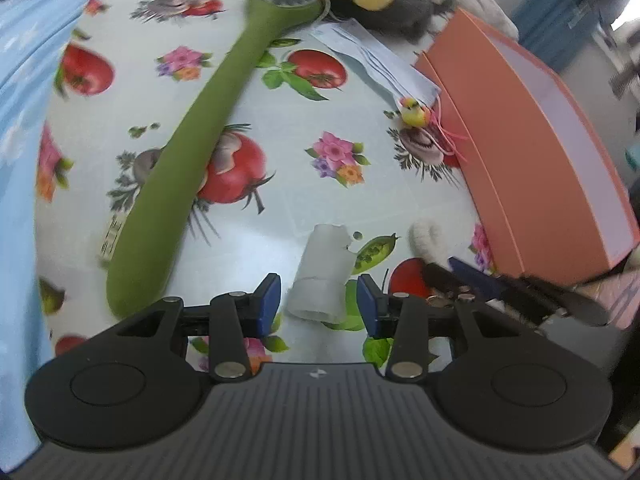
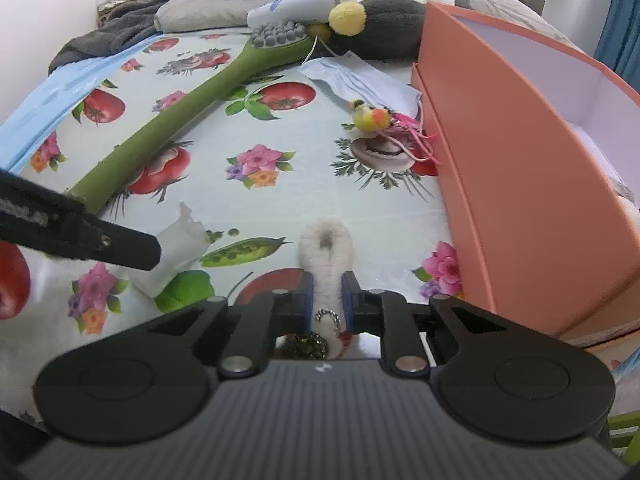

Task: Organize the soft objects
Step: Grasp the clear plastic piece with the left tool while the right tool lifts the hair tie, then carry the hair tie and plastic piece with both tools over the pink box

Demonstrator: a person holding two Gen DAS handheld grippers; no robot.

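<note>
My left gripper (image 1: pixel 319 300) is open, its jaws on either side of a white rolled cloth (image 1: pixel 322 276) lying on the flowered tablecloth; the cloth also shows in the right wrist view (image 2: pixel 176 248). My right gripper (image 2: pixel 327 296) is shut on a white fluffy slipper charm (image 2: pixel 326 252) with a metal ring, also seen in the left wrist view (image 1: pixel 428 240). An orange box (image 2: pixel 520 168) stands open at the right. A small yellow toy bird (image 2: pixel 370 117) with pink strings lies beside the box.
A long green massage brush (image 1: pixel 200 152) lies diagonally across the table. A blue face mask (image 2: pixel 356 80) lies behind the bird. A grey plush with a yellow pompom (image 2: pixel 376 20) and piled clothes sit at the back. A blue cloth (image 1: pixel 20 120) lies along the left.
</note>
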